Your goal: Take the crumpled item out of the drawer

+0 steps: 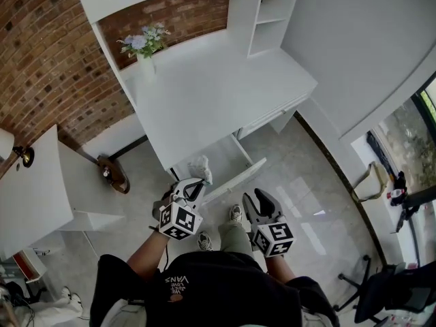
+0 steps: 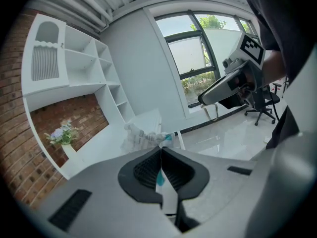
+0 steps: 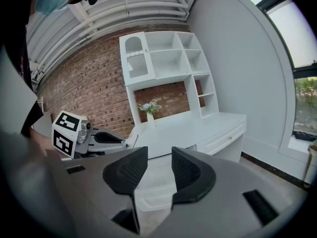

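The crumpled item [image 1: 199, 166], a wad of white plastic with a bit of teal, is pinched in my left gripper [image 1: 193, 182], which is shut on it. It hangs just above the open drawer [image 1: 238, 177] under the white desk [image 1: 218, 87]. In the left gripper view the wad [image 2: 141, 137] sticks out past the closed jaws of the gripper [image 2: 161, 150]. My right gripper [image 1: 263, 197] is open and holds nothing, to the right of the drawer front. In the right gripper view the open gripper [image 3: 159, 155] looks over the drawer [image 3: 154, 185], with the left gripper [image 3: 96, 139] at its left.
A vase of flowers [image 1: 144, 46] stands at the desk's back left, with shelves [image 1: 272, 12] at the back right. A white table [image 1: 34, 189] stands to the left and an office chair [image 1: 388, 285] at the lower right. The person's shoes [image 1: 235, 214] are on the tiled floor below the drawer.
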A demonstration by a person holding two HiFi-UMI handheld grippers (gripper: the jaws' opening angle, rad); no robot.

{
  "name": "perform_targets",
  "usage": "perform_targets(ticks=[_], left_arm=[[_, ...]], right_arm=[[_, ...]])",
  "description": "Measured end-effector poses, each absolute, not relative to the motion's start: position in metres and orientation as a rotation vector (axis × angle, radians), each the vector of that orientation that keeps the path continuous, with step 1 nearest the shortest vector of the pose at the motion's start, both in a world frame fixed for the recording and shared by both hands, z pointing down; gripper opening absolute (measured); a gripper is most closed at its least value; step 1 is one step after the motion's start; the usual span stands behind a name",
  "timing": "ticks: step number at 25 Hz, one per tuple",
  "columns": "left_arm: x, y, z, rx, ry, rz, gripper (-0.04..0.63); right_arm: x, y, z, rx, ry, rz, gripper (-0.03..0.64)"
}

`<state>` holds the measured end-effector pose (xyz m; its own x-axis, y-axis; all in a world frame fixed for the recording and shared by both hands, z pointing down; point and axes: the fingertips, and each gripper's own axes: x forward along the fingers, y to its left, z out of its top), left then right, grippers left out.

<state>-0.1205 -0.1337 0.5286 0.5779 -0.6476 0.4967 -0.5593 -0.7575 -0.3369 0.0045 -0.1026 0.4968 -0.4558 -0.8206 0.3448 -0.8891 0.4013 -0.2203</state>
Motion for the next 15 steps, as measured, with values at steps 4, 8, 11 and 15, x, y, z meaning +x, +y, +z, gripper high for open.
perform_targets(ticks=[4, 8, 11, 15], left_arm=[[-0.137, -0.123, 0.512, -2.659, 1.102, -0.880, 0.011], [-0.151, -0.110, 0.498, -2.663, 1.182, -0.833, 0.011], [-0.157, -0.102, 0.489, -2.651, 1.220, -0.810, 0.011], [-0.168, -0.092, 0.480, -2.640, 1.265, -0.787, 0.011]], right_arm=[[-0.005, -0.101, 0.486, 1.511, -2.502, 0.528, 0.146], [-0.012, -0.098, 0.476, 1.510, -2.529, 0.492, 0.132], [-0.016, -0.098, 0.470, 1.501, -2.553, 0.471, 0.120], [-0.026, -0.098, 0.461, 1.478, -2.595, 0.460, 0.099]])
